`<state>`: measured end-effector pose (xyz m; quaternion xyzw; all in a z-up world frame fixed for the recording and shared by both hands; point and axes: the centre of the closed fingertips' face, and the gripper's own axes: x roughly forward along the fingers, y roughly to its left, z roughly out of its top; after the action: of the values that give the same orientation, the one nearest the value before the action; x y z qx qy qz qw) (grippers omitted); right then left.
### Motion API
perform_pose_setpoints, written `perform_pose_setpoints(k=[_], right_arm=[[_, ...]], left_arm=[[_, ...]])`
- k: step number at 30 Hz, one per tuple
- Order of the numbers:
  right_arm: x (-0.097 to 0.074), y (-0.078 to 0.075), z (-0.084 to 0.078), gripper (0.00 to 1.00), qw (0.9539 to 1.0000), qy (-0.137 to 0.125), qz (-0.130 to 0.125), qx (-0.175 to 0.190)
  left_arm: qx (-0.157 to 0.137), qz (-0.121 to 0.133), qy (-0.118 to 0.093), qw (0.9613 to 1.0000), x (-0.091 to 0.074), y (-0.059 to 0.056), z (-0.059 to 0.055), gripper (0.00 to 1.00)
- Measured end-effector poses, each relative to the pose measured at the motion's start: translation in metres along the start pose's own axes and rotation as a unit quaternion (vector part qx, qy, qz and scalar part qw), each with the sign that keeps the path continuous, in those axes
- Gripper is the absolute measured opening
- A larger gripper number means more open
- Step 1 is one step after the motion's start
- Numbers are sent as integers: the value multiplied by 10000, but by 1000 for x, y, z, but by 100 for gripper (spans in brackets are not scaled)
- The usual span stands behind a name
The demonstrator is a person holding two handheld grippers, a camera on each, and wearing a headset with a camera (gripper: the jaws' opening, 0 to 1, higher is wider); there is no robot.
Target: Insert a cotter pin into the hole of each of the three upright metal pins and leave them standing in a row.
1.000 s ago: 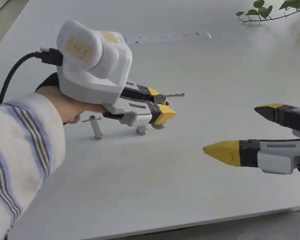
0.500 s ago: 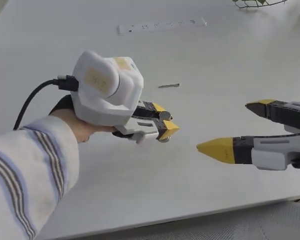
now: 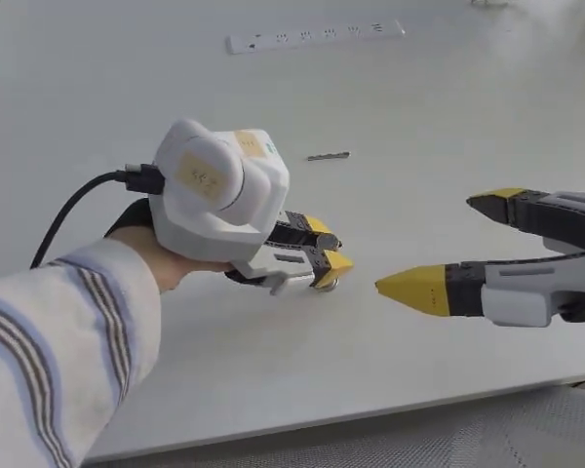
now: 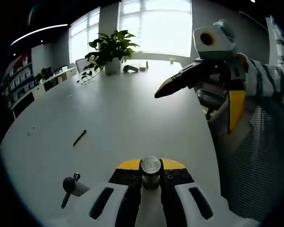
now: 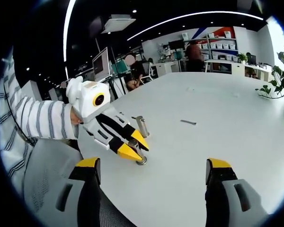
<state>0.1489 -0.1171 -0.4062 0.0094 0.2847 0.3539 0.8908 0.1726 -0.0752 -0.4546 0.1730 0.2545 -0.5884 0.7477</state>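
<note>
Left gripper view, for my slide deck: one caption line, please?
Left gripper shut on a metal pin, a loose cotter pin lying beyond.

Yellow-tipped left tongs [image 3: 329, 246], white table [image 3: 273, 117] — grey-striped white sleeve [image 3: 68, 331]

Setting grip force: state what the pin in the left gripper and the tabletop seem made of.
The pin in the left gripper: probably steel, bare, dull grey sheen on its round head. The tabletop: smooth matt white, perhaps laminate; no grain visible.
</note>
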Motion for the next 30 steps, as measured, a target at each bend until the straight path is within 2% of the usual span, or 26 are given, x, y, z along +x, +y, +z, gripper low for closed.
perform_pose_setpoints(k=[3, 19, 25, 28, 30], right_arm=[[0, 1, -1, 91, 10000, 30, 6, -9], [2, 5, -2, 91, 9999, 71, 54, -51], [2, 8, -2, 91, 9999, 83, 82, -70], [3, 9, -1, 91, 9999, 84, 101, -92], [3, 10, -1, 91, 9998, 86, 109, -111]], left_arm=[[145, -27, 80, 9999, 0, -4, -3, 10], [118, -13, -8, 9999, -4, -6, 2, 10], [90, -19, -208, 9997, -7, -6, 8, 11], [126, -61, -358, 9993, -13, -7, 17, 11], [173, -16, -447, 9988, -17, -7, 21, 16]])
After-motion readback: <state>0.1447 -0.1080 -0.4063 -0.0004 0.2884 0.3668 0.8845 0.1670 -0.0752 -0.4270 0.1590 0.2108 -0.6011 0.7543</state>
